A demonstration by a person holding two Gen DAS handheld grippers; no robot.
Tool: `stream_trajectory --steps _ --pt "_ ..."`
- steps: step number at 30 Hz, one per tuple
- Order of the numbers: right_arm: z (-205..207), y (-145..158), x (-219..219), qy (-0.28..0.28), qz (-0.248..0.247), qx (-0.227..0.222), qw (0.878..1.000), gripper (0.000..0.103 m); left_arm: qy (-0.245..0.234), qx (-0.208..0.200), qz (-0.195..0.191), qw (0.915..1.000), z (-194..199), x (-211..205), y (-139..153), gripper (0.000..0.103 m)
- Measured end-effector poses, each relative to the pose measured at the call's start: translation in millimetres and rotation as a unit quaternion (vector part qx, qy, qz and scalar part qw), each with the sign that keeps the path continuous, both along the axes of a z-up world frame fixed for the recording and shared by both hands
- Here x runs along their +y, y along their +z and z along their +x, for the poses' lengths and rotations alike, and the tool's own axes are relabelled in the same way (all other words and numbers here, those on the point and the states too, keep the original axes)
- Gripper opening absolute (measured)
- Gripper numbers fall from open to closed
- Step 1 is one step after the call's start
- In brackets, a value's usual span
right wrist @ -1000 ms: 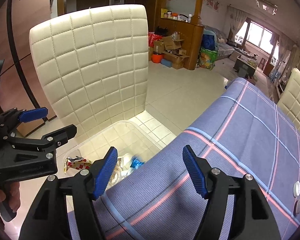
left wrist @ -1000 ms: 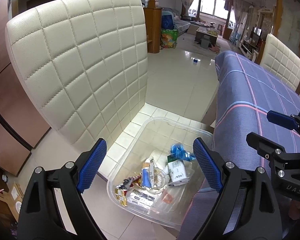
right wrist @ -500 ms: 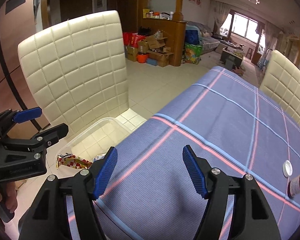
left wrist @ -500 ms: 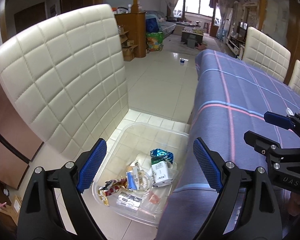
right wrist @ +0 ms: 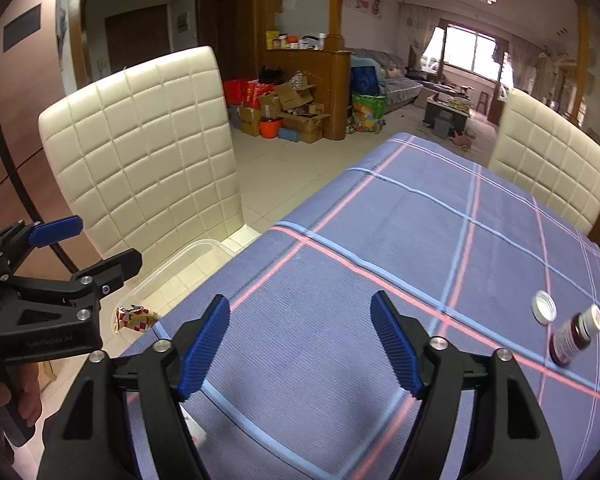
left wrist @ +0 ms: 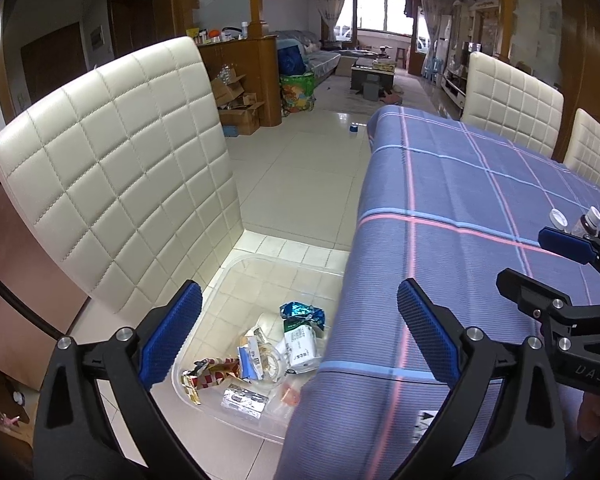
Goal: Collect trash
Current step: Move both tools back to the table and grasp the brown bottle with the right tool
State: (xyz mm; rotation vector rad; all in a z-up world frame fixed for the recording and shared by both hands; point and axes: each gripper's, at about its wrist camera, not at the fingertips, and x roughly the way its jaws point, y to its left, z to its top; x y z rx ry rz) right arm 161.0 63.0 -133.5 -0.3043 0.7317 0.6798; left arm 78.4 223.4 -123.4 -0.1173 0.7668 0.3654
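I judge a pickup is due: both my left tongs (left wrist: 298,336) and right tongs (right wrist: 300,344) are opening, nothing between them. On the blue plaid tabletop (right wrist: 380,248) lie one brown glass bottle (right wrist: 575,335) and, just beside it, one white cap (right wrist: 544,308); the clear plastic bin (left wrist: 236,280) of wrappers sits below its edge.

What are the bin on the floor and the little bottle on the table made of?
Bin: clear glossy plastic, it seems; floor tiles show through its walls. Bottle: dark brown glass or plastic, hard to tell; white cap and a label.
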Motion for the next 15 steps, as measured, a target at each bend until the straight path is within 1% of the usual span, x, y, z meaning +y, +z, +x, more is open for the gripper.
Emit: stream_trajectory --steps 4,7,12,15 --pt "-0.1 4.8 -20.5 -0.021 0.008 -0.001 1.0 0.073 -0.012 -0.003 -0.004 0.9999 1.9 -16.0 4.6 0.099" --pt "-0.2 8.1 -37.4 -0.04 0.011 -0.001 0.999 0.073 -0.027 -0.006 -0.019 0.9994 5.7 -29.4 6.9 0.099" --pt "-0.5 11.9 -73.0 -0.079 0.007 -0.014 0.997 0.073 -0.056 -0.007 -0.044 0.9974 20.6 -56.9 8.7 0.099" --pt "2.7 14.4 -95.3 -0.103 0.007 -0.02 0.994 0.073 -0.079 -0.008 -0.045 0.9958 32.7 -78.4 12.3 0.099"
